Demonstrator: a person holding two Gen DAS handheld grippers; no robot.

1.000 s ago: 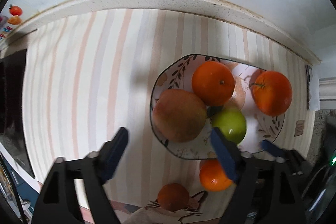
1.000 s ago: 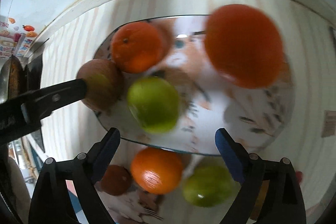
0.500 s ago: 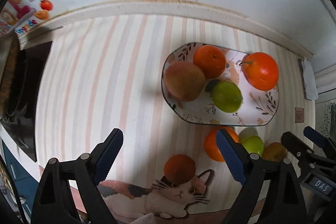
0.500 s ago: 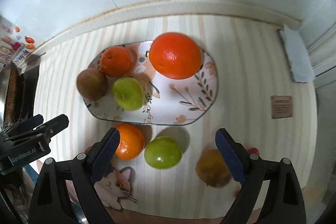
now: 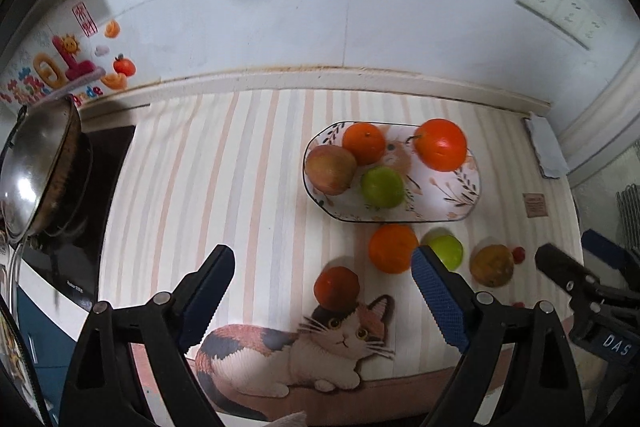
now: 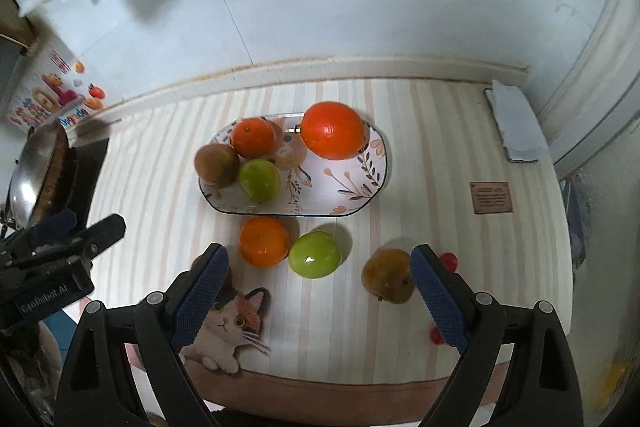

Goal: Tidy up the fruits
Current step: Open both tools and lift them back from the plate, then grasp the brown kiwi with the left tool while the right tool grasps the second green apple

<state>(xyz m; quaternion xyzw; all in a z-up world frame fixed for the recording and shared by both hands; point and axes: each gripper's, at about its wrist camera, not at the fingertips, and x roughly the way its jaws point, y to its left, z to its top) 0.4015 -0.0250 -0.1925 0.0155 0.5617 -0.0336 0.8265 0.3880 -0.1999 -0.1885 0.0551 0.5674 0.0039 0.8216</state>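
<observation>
A floral oval plate [image 5: 448, 203] [image 6: 344, 191] holds a big orange [image 5: 440, 145] [image 6: 333, 135], a small orange [image 5: 363, 143], a reddish apple [image 5: 330, 169] and a green apple [image 5: 382, 187]. In front of it on the striped mat lie an orange [image 6: 264, 241], a green apple [image 6: 315, 254], a brown fruit [image 6: 387, 275] and a reddish-brown fruit [image 5: 337, 287]. My left gripper [image 5: 322, 293] and right gripper [image 6: 318, 291] are both open, empty and held high above the loose fruit.
A steel wok [image 5: 38, 163] sits on a black stove at the left. A folded cloth [image 6: 514, 125] lies at the far right by the wall. Small red berries [image 6: 448, 261] lie near the brown fruit. A cat picture marks the mat's front edge.
Both grippers have pulled up and back from the plate, so the view widens. The big orange that was close to the right gripper now lies on the plate.
</observation>
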